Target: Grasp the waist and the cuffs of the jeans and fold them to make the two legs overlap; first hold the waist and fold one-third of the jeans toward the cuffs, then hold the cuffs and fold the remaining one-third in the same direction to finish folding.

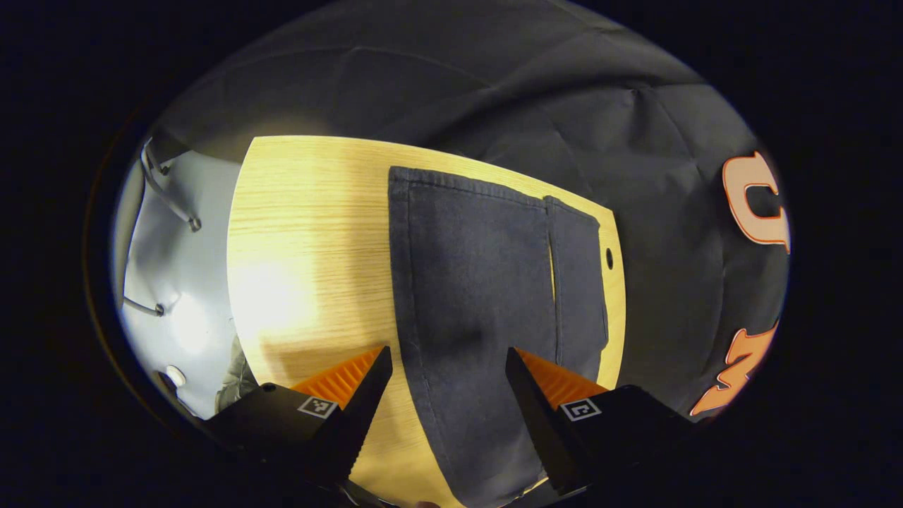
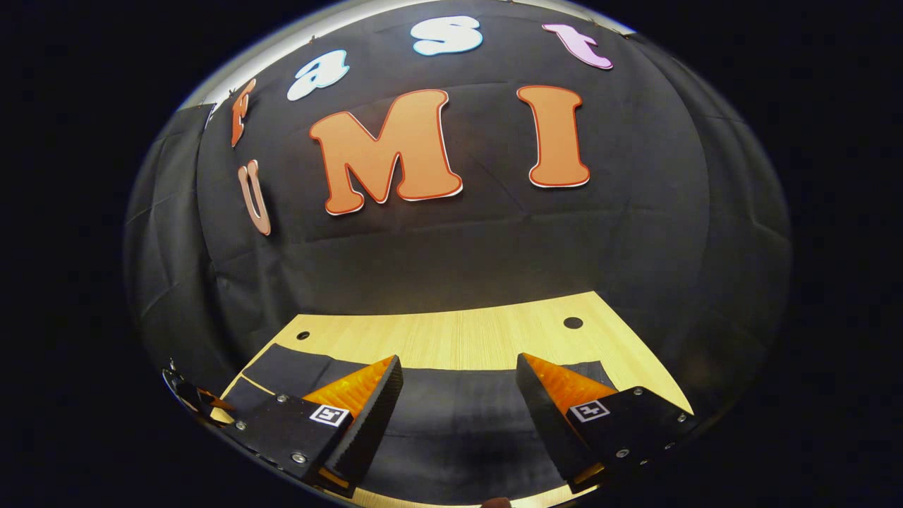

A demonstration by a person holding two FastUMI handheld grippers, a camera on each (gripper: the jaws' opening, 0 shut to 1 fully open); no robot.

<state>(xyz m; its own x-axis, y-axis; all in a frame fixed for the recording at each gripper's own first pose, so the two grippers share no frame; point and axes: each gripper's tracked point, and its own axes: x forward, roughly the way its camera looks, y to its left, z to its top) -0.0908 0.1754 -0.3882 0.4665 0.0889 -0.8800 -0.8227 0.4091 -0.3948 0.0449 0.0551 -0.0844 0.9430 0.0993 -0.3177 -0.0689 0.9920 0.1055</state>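
Observation:
Dark grey jeans (image 1: 480,296) lie flat on the light wooden table (image 1: 310,240), the two legs side by side with a narrow slit of table between them, hems toward the far edge. My left gripper (image 1: 447,360) hovers above the wider leg, open, nothing between its fingers. In the right gripper view the jeans (image 2: 451,416) stretch across the near part of the table (image 2: 480,331). My right gripper (image 2: 458,367) is open above the fabric and holds nothing.
The black cloth wall (image 2: 451,247) rises right behind the table's far edge. Small round holes (image 2: 573,323) mark the tabletop near its corners. A pale floor with thin cables (image 1: 166,204) lies to the left of the table in the left gripper view.

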